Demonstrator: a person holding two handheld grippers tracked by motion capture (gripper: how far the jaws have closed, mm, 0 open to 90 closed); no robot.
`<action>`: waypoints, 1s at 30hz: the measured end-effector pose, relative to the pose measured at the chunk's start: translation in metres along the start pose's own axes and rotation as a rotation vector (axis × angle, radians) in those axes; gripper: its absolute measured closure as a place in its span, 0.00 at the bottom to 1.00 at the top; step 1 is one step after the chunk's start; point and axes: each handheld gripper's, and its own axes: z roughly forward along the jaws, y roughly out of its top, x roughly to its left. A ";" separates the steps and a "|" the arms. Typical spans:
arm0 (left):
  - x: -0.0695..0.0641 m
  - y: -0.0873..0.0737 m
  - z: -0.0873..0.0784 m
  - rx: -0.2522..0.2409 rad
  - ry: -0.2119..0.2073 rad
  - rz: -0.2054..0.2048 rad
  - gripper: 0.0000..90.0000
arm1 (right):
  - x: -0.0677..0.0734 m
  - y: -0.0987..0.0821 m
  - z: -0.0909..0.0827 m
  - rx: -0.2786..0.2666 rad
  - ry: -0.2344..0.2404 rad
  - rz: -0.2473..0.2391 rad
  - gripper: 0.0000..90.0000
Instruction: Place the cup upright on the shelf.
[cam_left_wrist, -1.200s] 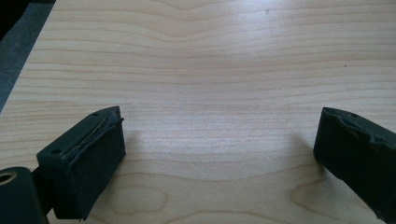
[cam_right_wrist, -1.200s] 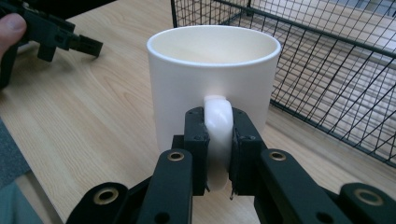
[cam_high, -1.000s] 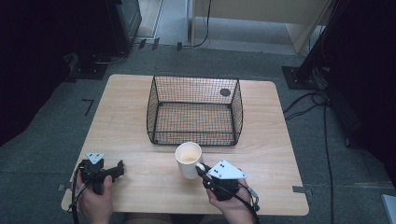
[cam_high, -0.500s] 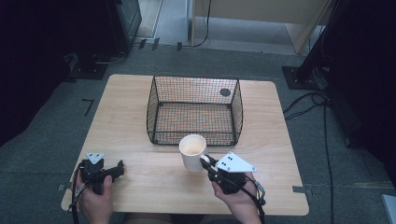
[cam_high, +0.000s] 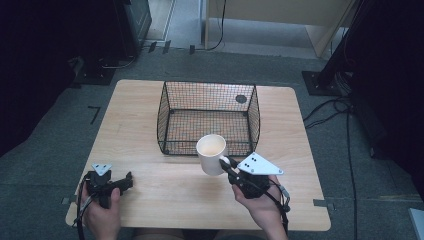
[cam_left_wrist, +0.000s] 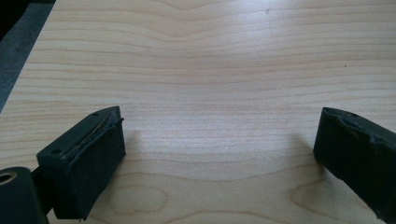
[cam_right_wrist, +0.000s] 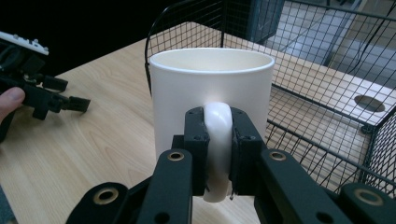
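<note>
A white mug (cam_high: 211, 153) (cam_right_wrist: 211, 102) hangs upright in the air just in front of the near wall of the black wire basket (cam_high: 209, 118) (cam_right_wrist: 322, 74). My right gripper (cam_high: 228, 165) (cam_right_wrist: 218, 154) is shut on the mug's handle, which sits clamped between the two jaws. At the table's front left my left gripper (cam_high: 124, 181) (cam_left_wrist: 219, 149) rests low over the bare wood, jaws wide apart with nothing between them. The mug looks empty from above.
The light wooden table (cam_high: 150, 120) has a round hole (cam_high: 241, 99) seen through the basket's far right corner. The left hand and its gripper (cam_right_wrist: 42, 95) show far off in the right gripper view. Cables (cam_high: 340, 107) lie on the floor to the right.
My right gripper has lifted the mug off the table and carried it forward toward the basket's near wall. The left gripper has stayed where it was.
</note>
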 end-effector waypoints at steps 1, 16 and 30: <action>0.000 0.000 0.000 0.000 0.000 0.000 0.02 | -0.001 0.001 0.000 -0.004 -0.001 0.001 0.90; 0.000 0.000 0.000 0.000 0.000 0.000 0.02 | -0.013 0.022 0.005 -0.026 -0.033 -0.018 0.90; 0.000 0.000 0.000 -0.002 0.000 -0.003 0.02 | -0.028 0.042 0.022 -0.030 -0.056 -0.025 0.90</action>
